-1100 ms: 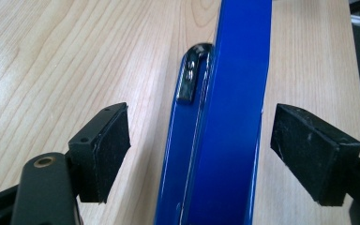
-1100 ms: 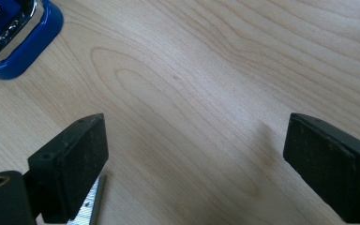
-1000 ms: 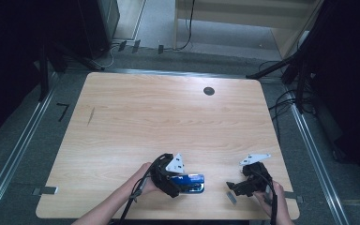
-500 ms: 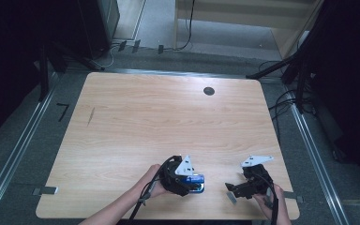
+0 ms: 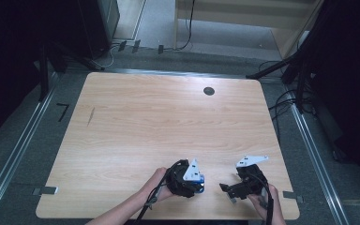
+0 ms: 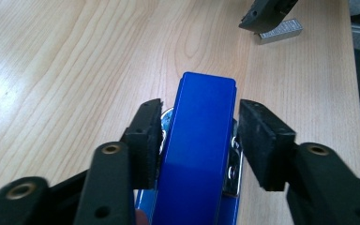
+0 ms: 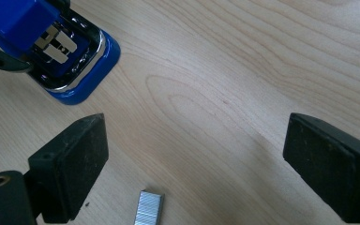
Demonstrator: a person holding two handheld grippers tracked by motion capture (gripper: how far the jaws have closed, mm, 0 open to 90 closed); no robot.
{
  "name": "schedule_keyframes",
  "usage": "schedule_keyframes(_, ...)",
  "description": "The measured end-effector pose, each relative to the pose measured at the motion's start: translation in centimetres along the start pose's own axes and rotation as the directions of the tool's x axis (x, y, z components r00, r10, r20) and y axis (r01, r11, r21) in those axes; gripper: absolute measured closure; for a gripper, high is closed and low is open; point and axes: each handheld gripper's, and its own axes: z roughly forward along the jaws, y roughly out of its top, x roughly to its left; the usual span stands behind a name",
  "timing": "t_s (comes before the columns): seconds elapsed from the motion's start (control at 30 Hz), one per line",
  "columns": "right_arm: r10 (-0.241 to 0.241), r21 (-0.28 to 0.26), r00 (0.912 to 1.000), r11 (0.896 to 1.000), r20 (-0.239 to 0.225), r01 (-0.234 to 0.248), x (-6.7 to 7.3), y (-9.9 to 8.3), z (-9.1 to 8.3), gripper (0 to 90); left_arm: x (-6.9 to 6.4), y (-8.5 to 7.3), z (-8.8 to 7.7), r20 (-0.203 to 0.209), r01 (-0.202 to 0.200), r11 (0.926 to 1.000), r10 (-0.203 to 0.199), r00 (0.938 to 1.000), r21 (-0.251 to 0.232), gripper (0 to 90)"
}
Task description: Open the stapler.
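Blue stapler near table's front edge, glossy body, chrome base. Left gripper jaws just been closing, flanking stapler, slim gap right side. Staple strip between right gripper wide jaws. Wooden table beyond, roomy.

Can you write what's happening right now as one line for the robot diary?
left gripper: jaws just closing around blue stapler | right gripper: open above staple strip | table: wooden

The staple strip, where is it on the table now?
The staple strip lies on the wooden table near its front edge, between the right gripper's open fingers, right of the blue stapler.
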Motion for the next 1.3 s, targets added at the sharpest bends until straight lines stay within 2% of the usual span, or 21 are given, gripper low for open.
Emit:
schedule_keyframes(0.07,0.005,-0.005,1.0000,1.000,-0.003,-0.005,0.0,-0.1,0.0,7.4,0.0,0.0,0.2,-0.019,0.001,1.0000,-0.001,0.9998,-0.003,56.8)
schedule_keyframes(0.33,0.033,-0.014,0.9993,0.999,-0.015,-0.033,0.0,-0.3,0.0,7.5,0.0,0.0,0.1,-0.023,-0.024,0.9996,0.023,0.9995,-0.015,60.3)
schedule_keyframes(0.47,0.049,-0.025,0.9987,0.998,-0.016,-0.049,0.0,-0.3,0.0,7.6,0.1,-0.1,-0.6,-0.026,-0.024,0.9985,0.022,0.9994,-0.050,61.3)
schedule_keyframes(0.6,0.049,-0.043,0.9986,0.998,-0.019,-0.050,0.3,-0.1,-0.1,8.7,0.2,-0.2,-1.1,-0.022,-0.030,0.9968,0.029,0.9993,-0.074,62.1)
schedule_keyframes(0.7,0.048,-0.076,0.9988,0.996,-0.011,-0.049,1.0,0.4,-0.3,11.8,0.2,-0.3,-1.6,-0.021,-0.040,0.9944,0.038,0.9991,-0.098,62.6)
schedule_keyframes(0.87,0.065,-0.114,0.9977,0.991,-0.019,-0.066,1.8,1.1,-0.3,14.5,0.3,-0.3,-2.1,-0.023,-0.056,0.9922,0.053,0.9983,-0.111,63.4)
schedule_keyframes(0.9,0.076,-0.130,0.9968,0.988,-0.027,-0.079,2.2,1.6,-0.2,18.7,0.3,-0.3,-2.3,-0.021,-0.057,0.9910,0.055,0.9983,-0.121,63.5)
schedule_keyframes(0.93,0.076,-0.130,0.9968,0.988,-0.027,-0.079,2.2,1.6,-0.2,18.7,0.3,-0.3,-2.3,-0.021,-0.057,0.9910,0.055,0.9983,-0.121,63.7)
schedule_keyframes(0.97,0.080,-0.142,0.9964,0.986,-0.031,-0.083,2.6,2.0,-0.1,25.8,0.4,-0.4,-2.5,-0.023,-0.059,0.9899,0.057,0.9981,-0.129,63.8)
schedule_keyframes(1.0,0.084,-0.148,0.9959,0.985,-0.035,-0.088,2.8,2.2,0.0,28.8,0.4,-0.4,-2.6,-0.023,-0.063,0.9893,0.061,0.9979,-0.131,63.9)
schedule_keyframes(1.3,0.045,-0.159,0.9978,0.986,-0.049,-0.052,4.1,3.1,0.6,52.4,0.5,-0.4,-3.0,-0.027,-0.075,0.9864,0.072,0.9970,-0.146,64.7)
